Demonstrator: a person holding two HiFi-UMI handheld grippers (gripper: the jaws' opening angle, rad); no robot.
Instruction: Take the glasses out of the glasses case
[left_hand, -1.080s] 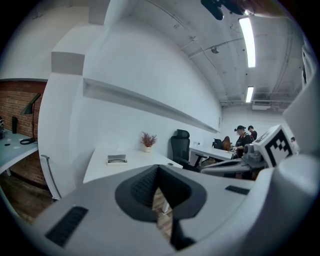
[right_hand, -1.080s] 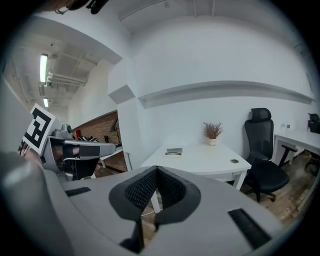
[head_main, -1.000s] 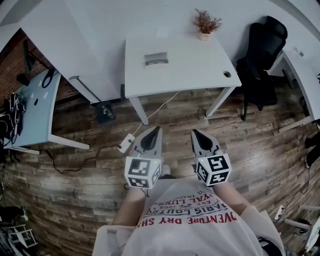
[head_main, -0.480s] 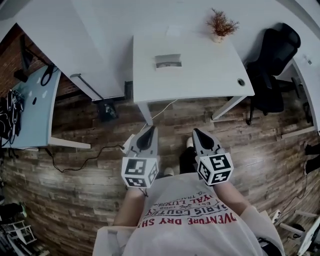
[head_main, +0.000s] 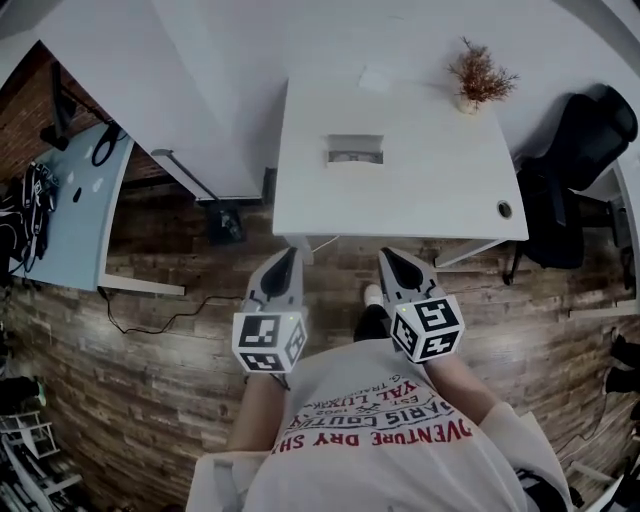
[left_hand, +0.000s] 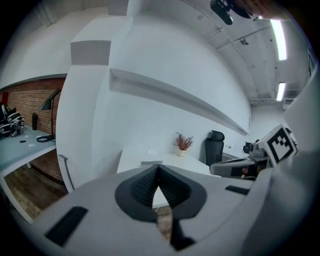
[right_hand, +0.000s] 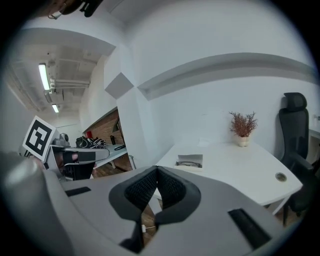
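Head view. You stand on the wood plank floor (head_main: 180, 390), just short of the white table (head_main: 430, 190). Your left gripper (head_main: 284, 256) and right gripper (head_main: 392, 258) are side by side in front of your shirt, both pointing at the table's near edge. Neither is over the tabletop or touching it. The glasses case (head_main: 353, 150) lies open on the table toward its left half, well ahead of both grippers. A dark pair of glasses (head_main: 352, 156) is inside it. A small potted plant (head_main: 480, 76) stands at the far right corner, and a round cable hole (head_main: 504, 209) sits near the front right corner. A black office chair (head_main: 585, 140) is beside the table on the right. A pale blue desk (head_main: 75, 205) with dark gear on it is off to the left.

Left gripper view. The ribbed pads meet at their tips with nothing between them, so this gripper is closed and empty. Beyond them the table runs away from you. The case is only a small grey shape on it, too small to read. The plant and chair are behind it, and your right gripper's marker cube (left_hand: 281, 143) shows at the right edge.

Right gripper view. The pads are pressed together at the tips here too, so this gripper is closed on nothing. The open case shows clearly past the jaws, left of the table's middle. The glasses lie flat in it, frames toward you. The plant is at the far edge, the chair is at right, and the cable hole is near the front corner.
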